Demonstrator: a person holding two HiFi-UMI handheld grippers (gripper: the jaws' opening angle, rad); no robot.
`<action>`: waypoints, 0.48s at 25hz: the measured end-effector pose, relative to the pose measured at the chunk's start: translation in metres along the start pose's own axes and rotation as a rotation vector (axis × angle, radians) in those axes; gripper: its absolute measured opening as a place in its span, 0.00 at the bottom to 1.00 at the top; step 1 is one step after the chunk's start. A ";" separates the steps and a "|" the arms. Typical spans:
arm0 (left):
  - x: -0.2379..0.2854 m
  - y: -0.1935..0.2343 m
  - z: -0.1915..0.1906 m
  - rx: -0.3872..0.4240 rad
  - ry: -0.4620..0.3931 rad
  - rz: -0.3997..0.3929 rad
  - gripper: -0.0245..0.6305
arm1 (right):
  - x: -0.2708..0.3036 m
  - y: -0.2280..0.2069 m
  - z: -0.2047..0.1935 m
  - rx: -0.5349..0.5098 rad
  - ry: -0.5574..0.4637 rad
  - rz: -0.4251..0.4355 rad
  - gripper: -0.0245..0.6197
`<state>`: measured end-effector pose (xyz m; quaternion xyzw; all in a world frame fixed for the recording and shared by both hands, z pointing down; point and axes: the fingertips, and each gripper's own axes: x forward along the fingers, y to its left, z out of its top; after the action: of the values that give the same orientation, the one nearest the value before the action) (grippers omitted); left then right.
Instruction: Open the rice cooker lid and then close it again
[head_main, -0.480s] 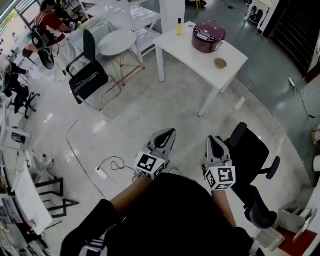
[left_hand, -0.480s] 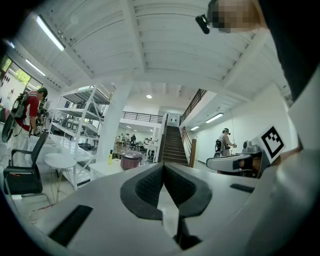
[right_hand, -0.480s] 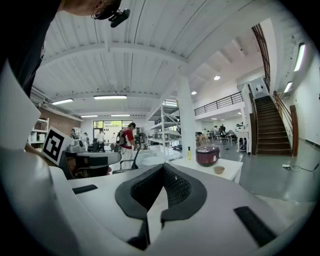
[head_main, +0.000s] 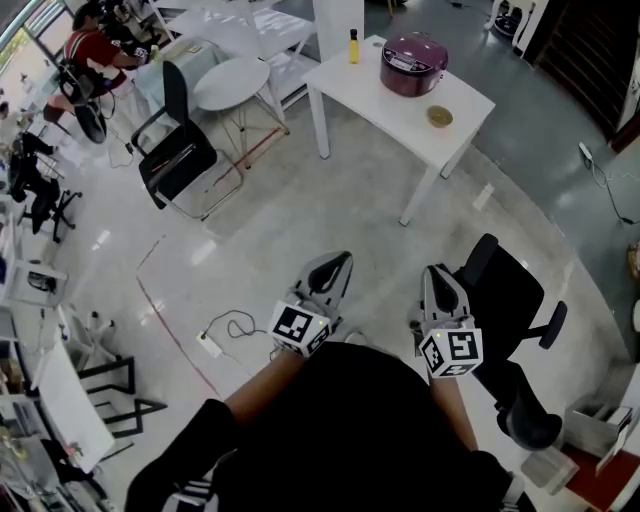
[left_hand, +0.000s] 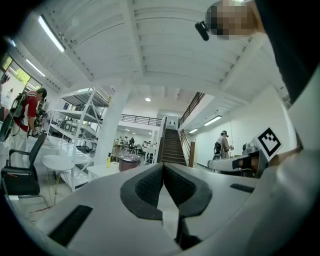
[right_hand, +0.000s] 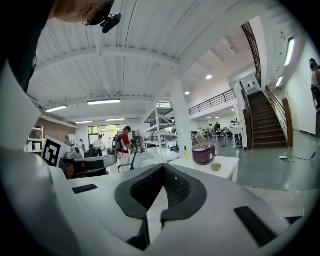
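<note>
A maroon rice cooker (head_main: 412, 64) with its lid down stands on a white table (head_main: 470, 105) far ahead, at the top of the head view. It shows small in the right gripper view as the rice cooker (right_hand: 202, 154) and in the left gripper view as the rice cooker (left_hand: 129, 162). My left gripper (head_main: 337, 264) and right gripper (head_main: 434, 274) are held close to my body, several steps from the table. Both are shut with nothing between their jaws, as the left gripper (left_hand: 163, 167) and the right gripper (right_hand: 163, 167) show in their own views.
On the table stand a yellow bottle (head_main: 353, 46) and a small tan bowl (head_main: 439, 117). A black office chair (head_main: 505, 300) is right beside my right gripper. A folding chair (head_main: 180, 140) and a round white table (head_main: 233, 83) stand left. A white cable (head_main: 228, 330) lies on the floor.
The table and cooker have shifted slightly up and left in the head view. The right gripper sits a little lower and further right. Both stay shut.
</note>
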<state>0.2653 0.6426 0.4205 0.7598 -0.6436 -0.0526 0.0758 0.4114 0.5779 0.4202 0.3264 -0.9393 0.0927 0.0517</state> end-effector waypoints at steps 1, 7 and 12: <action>0.001 0.000 -0.001 0.001 0.006 0.002 0.04 | 0.000 0.000 0.002 -0.002 -0.008 0.005 0.04; 0.002 0.003 -0.004 0.007 0.031 0.020 0.04 | 0.003 0.007 0.000 -0.022 0.018 0.059 0.04; 0.000 0.005 -0.008 -0.008 0.046 0.014 0.04 | 0.001 0.003 -0.002 0.004 -0.009 0.040 0.04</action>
<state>0.2621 0.6421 0.4295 0.7560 -0.6467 -0.0374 0.0941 0.4088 0.5806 0.4220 0.3080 -0.9457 0.0940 0.0452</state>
